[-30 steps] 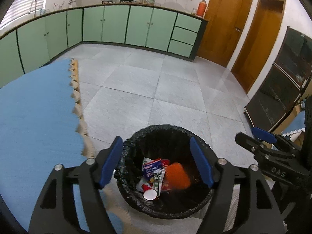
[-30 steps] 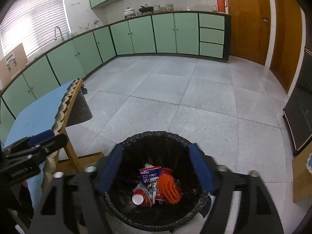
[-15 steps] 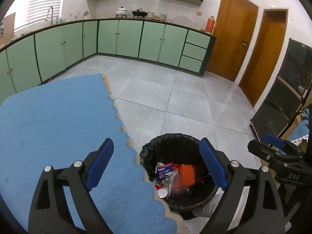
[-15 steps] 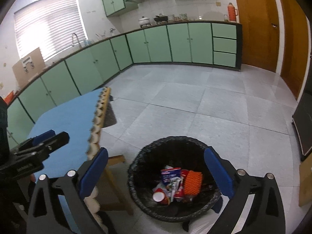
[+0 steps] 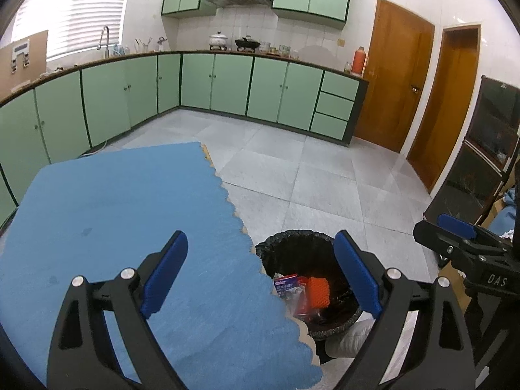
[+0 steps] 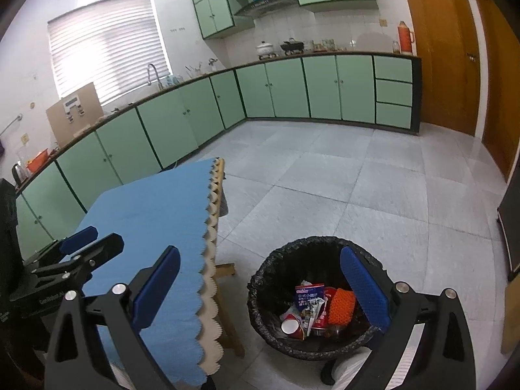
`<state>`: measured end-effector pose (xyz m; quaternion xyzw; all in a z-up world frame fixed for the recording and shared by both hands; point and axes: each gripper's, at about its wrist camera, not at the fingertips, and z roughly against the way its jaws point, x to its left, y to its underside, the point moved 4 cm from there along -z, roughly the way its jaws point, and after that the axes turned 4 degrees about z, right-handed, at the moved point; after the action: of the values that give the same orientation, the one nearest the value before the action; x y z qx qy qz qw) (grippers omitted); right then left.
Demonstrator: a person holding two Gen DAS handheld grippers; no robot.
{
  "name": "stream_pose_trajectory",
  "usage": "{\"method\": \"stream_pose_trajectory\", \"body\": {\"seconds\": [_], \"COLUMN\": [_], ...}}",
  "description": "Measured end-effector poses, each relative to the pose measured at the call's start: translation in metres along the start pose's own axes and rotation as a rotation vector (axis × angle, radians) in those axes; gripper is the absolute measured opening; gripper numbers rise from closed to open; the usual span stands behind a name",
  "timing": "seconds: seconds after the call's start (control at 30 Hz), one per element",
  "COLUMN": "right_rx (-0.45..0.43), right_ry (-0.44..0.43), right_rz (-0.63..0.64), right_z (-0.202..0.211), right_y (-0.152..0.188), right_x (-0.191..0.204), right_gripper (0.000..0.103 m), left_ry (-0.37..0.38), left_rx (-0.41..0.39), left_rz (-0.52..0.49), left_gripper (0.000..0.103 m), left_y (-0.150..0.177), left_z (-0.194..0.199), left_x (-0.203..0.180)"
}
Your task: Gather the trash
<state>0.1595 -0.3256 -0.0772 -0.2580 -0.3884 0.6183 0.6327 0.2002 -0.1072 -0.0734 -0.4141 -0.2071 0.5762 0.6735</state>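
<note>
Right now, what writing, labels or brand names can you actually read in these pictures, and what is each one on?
"DAS": on the black body of the right tool, seen from the left wrist.
Carton in the bin: white print on blue, too small to read.
Left tool: pale lettering on its body, blurred.
Cardboard box on the counter: label unreadable.

Black angular fingers (image 5: 356, 279) – blue ribbed pads, silver screw heads, white "DAS" lettering on one frame.
</note>
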Motion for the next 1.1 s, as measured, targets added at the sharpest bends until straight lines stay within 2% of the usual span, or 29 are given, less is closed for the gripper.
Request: {"method": "stream_pose_trajectory", "body": {"seconds": [0.57, 1.1], "right_rx": [-0.058, -0.108], "right_ry": [-0.021, -0.045], "right_rz": [0.079, 0.131], "right_z": [0.046, 0.074], "right_y": [-0.003, -0.006], "right_x": [0.036, 0.057], "right_gripper": [0.097, 0.097], "left_ry": [-0.05, -0.06], "left_rx": [-0.076, -0.153], "left_rz": [-0.011, -0.001], "left_gripper": [0.089, 0.089], "left_y": [0.003, 0.008], "left_z": [0.052, 0.091], "left_x": [0.003, 0.009]}}
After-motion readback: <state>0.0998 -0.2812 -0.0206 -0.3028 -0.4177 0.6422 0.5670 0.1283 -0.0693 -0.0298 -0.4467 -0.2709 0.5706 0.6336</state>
